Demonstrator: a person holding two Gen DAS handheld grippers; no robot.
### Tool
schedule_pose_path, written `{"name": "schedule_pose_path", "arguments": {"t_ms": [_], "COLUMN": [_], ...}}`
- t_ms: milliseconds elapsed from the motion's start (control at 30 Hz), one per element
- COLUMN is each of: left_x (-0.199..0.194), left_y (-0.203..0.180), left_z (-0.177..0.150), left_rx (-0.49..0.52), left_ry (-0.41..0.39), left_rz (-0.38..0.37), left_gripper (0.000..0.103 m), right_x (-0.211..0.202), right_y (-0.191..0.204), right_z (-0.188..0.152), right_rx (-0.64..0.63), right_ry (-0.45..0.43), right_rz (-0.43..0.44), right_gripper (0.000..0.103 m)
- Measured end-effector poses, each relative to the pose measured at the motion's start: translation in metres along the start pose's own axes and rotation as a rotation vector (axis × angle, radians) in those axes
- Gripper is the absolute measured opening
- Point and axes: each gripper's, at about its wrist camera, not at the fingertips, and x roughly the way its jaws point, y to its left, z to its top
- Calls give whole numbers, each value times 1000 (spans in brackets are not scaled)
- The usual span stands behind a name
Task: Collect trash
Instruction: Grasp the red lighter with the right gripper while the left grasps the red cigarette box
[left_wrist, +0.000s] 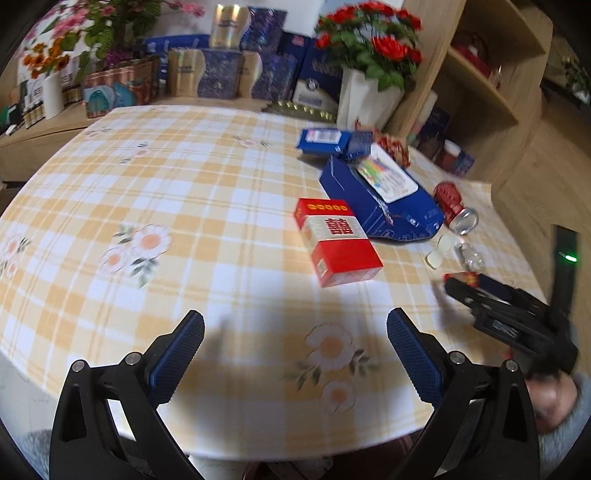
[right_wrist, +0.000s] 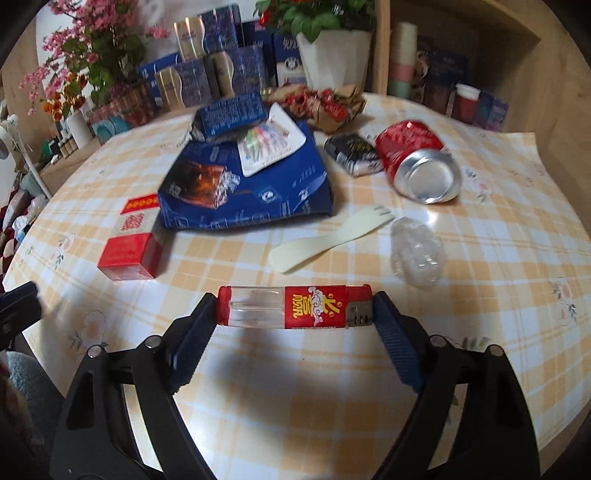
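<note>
My right gripper (right_wrist: 294, 308) is shut on a red and clear lighter (right_wrist: 295, 306), held crosswise with one pad at each end, just above the checked tablecloth (right_wrist: 295, 387). Beyond it lie a pale plastic spork (right_wrist: 325, 236), a crumpled clear plastic piece (right_wrist: 417, 254), a dented red can (right_wrist: 417, 158) on its side, a blue bag (right_wrist: 251, 184) and a red cigarette box (right_wrist: 129, 243). My left gripper (left_wrist: 295, 328) hangs open and empty over the table's near edge, short of the red cigarette box (left_wrist: 338, 243). The right gripper (left_wrist: 461, 291) shows at the right of the left wrist view.
A black wrapper (right_wrist: 354, 151), crumpled brown and red paper (right_wrist: 325, 103) and a blue carton (right_wrist: 229, 114) lie farther back. Flower pots (left_wrist: 365, 96), stacked blue and gold boxes (left_wrist: 218, 74) and a wooden shelf (left_wrist: 480, 92) stand behind the table. A grey sleeve (left_wrist: 565, 424) is at lower right.
</note>
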Motion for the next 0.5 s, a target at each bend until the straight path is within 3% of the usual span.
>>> {"name": "schedule_pose_path", "arguments": {"t_ms": [267, 500], "left_x": [44, 85], "left_y": [-44, -64], "left_z": [36, 60], "left_rx": [101, 199], "left_ry": [40, 87], "left_rz": [42, 212], "left_gripper": [97, 97], "right_x": [-28, -43], "right_y": [-9, -18], "right_z": [-8, -17], "right_rx": [45, 78], "right_ry": [-60, -81], "right_rz": [-1, -4], "right_gripper": [83, 83]}}
